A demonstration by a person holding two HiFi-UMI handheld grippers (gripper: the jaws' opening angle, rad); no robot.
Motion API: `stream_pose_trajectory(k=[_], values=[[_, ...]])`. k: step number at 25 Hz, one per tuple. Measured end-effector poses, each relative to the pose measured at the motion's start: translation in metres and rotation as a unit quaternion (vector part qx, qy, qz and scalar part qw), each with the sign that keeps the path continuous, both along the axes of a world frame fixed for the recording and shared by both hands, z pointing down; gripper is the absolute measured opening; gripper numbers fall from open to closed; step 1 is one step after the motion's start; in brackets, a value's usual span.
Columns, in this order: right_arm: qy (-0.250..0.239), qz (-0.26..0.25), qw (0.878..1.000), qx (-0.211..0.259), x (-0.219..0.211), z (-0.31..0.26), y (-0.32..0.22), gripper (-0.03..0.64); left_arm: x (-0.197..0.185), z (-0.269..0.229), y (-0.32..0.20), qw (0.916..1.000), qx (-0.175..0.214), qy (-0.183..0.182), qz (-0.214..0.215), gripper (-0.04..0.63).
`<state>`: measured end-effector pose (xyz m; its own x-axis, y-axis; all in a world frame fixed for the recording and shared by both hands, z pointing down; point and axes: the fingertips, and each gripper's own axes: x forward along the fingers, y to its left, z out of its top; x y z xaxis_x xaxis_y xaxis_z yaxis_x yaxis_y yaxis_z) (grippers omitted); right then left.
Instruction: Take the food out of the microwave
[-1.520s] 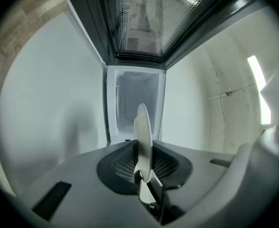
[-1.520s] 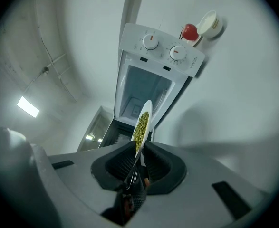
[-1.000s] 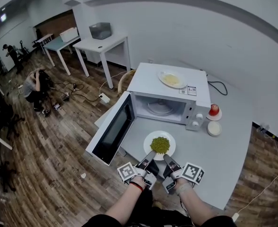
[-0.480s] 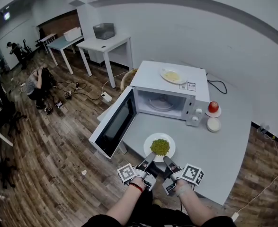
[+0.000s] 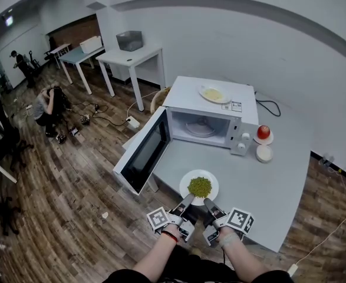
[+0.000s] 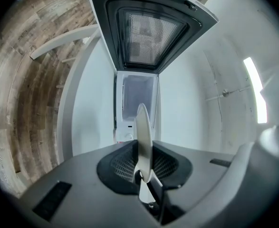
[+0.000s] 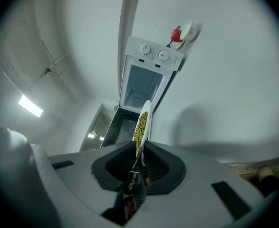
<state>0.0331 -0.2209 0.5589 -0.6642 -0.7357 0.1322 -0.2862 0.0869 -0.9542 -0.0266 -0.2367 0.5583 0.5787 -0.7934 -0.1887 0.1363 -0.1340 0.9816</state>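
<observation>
While outside the microwave [image 5: 184, 96], white plate [image 5: 186, 184], green peas [image 5: 200, 186]

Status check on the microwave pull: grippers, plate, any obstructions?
Left gripper and right gripper both shut on the plate of peas rim. Plate out of microwave, over table beside the open door. Nothing blocking.

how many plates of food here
3: white round plate of green peas in the left tool and right tool; white plate of yellow food atop the white microwave; small white saucer under a red fruit beside it. None looks hidden.
</observation>
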Motion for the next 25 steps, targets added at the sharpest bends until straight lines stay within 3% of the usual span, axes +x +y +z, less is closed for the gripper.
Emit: stream_pose_trajectory(k=[17,25], values=[[0.012,0.017,1.0,0.006,-0.01,-0.01,0.048,0.066,-0.01,-0.011,0.044,0.9994,-0.002,-0.003,0.035,0.059],[-0.005,0.027,1.0,0.007,-0.016,-0.008,0.075,0.066,-0.014,-0.009,0.071,0.999,-0.002,-0.005,0.045,0.06]])
